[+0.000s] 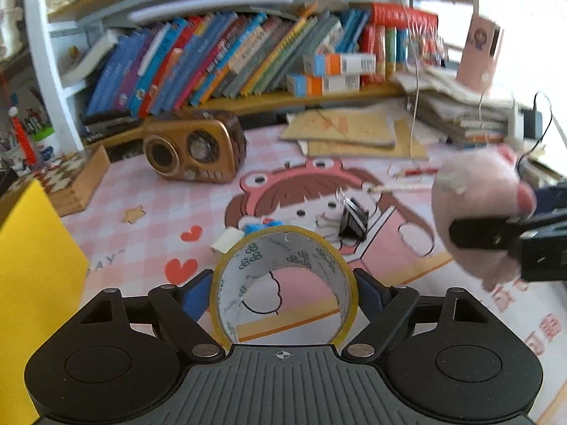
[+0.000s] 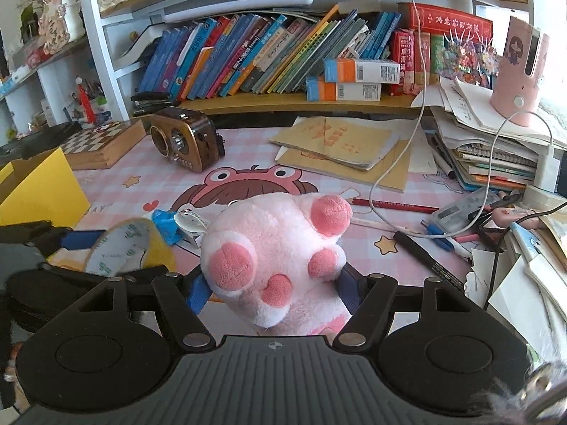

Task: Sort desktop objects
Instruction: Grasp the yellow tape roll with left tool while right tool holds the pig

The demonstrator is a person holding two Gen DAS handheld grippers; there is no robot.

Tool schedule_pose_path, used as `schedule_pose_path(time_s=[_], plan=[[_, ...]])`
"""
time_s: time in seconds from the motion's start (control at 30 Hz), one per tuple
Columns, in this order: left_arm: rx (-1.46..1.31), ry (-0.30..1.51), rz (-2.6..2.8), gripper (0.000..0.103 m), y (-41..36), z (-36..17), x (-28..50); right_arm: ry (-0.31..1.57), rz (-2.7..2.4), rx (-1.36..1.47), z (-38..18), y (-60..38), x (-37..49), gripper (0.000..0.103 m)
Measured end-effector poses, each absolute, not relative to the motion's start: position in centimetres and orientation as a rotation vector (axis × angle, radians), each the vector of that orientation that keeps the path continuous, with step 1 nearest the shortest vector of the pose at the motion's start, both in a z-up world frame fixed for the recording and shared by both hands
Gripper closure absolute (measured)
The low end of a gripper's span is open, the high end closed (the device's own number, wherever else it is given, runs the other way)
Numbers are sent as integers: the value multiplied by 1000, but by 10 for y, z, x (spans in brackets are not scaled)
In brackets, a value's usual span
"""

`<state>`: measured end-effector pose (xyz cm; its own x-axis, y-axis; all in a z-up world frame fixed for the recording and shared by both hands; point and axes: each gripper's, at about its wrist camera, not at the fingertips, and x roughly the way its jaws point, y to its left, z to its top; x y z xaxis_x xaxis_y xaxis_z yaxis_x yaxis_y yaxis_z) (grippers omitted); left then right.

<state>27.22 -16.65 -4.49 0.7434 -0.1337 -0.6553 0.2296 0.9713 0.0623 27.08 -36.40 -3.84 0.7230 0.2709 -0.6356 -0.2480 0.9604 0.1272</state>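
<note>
Tape and plush toy are the two things in hand. On the left, the roll of clear adhesive tape with a printed white core (image 1: 283,276) stands on edge between the blue-padded fingers (image 1: 193,295) of the left gripper (image 1: 283,294); both pads sit at its outer rim and appear to pinch it across its width, though the contact itself is not clearly shown. The roll should be light and stiff, with a smooth, slippery rim; holding across the width with both pads flat seems the safest grip. A yellow box (image 1: 32,283) stands at the far left on the pink checked worktop (image 1: 149,191).

On the right, the pink plush paw-shaped toy (image 2: 280,255) is squeezed between the fingers of the right gripper (image 2: 274,287), raised above the worktop. It should be light and soft, so it will compress and may sag; a hold low on its body suits it.

The left wrist view shows a black binder clip (image 1: 352,217) beyond the tape. The right wrist view alone shows a red pencil (image 2: 393,206) and a black marker pen (image 2: 427,259).
</note>
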Motion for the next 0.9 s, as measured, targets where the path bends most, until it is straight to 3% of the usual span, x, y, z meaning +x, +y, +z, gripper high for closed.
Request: schedule_pose_path(time_s=[0.33, 0.9], plan=[[48, 635, -199, 19, -142, -9, 218, 700, 319, 23, -27, -358, 237, 36], [-45, 621, -226, 19, -100, -1, 139, 725, 353, -11, -21, -322, 169, 36]])
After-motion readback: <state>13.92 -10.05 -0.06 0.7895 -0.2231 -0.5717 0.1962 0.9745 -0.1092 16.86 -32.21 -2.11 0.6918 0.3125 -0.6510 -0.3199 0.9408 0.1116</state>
